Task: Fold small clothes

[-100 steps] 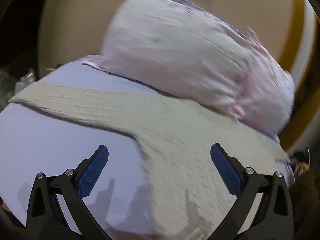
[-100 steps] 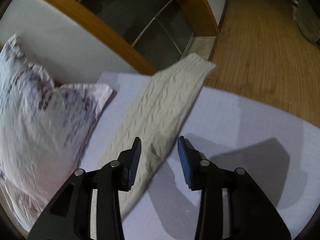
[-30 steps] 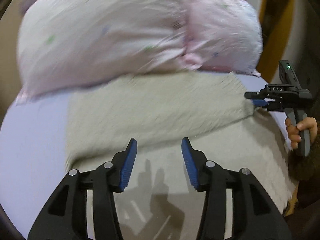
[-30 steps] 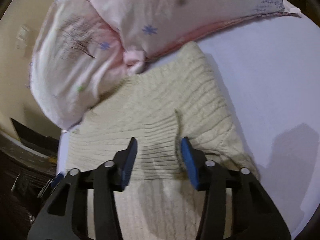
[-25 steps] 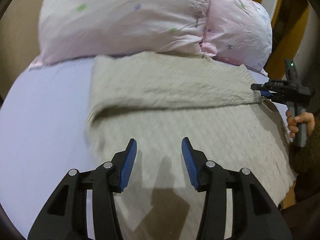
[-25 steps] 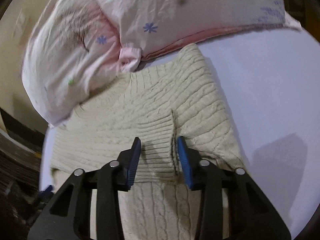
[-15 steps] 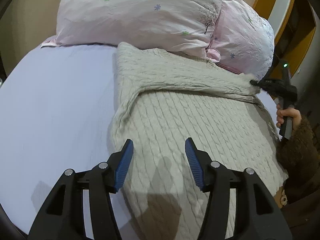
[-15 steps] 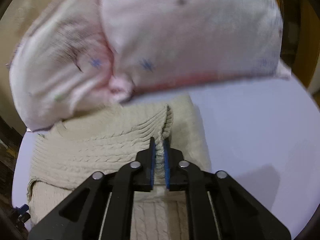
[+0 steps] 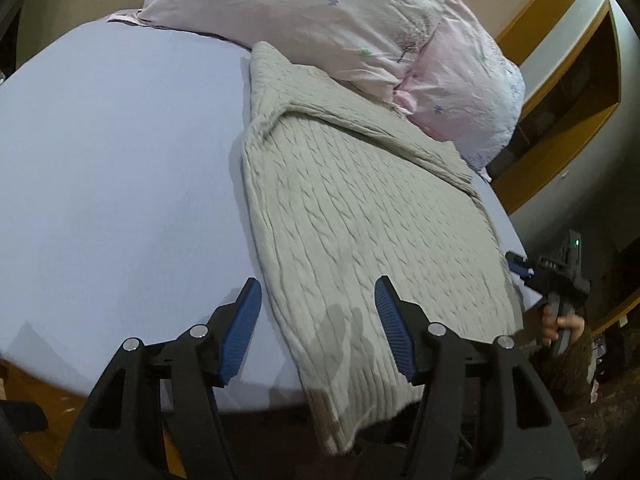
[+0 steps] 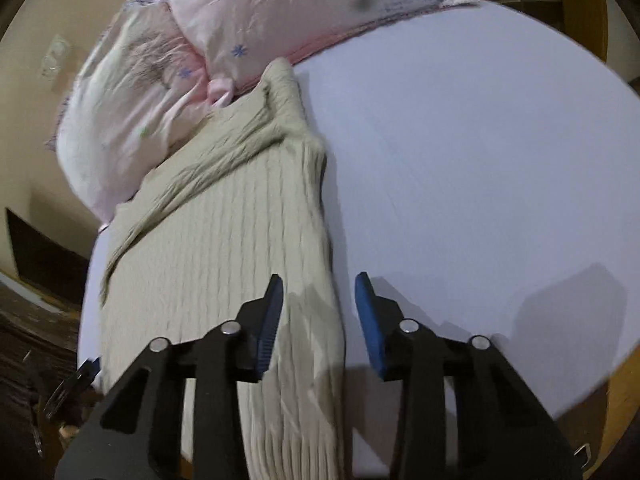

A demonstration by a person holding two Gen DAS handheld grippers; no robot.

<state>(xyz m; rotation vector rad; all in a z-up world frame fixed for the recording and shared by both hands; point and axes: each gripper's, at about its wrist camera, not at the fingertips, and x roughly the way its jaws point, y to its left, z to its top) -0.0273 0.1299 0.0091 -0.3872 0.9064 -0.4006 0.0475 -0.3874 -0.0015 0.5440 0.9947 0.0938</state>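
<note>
Pale lavender bedsheet [image 9: 120, 168] covered the bed, with two pink flower-printed pillows [image 9: 320, 20] at its 12 o'clock end. On it lay the beige cable-knit sweater [image 9: 360, 220], one sleeve folded across its top just below the pillows, its hem hanging over the near edge. The left gripper [image 9: 318, 320] hovered above the hem, jaws wide and holding nothing. The right gripper [image 10: 318, 320] hung over the sweater's side edge at 6 o'clock, jaws parted, holding nothing.

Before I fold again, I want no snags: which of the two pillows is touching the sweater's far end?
The white-lilac pillow with green flowers: the sweater runs up against its lower edge. The pinker pillow lies beside the folded sleeve; whether it touches is unclear.
</note>
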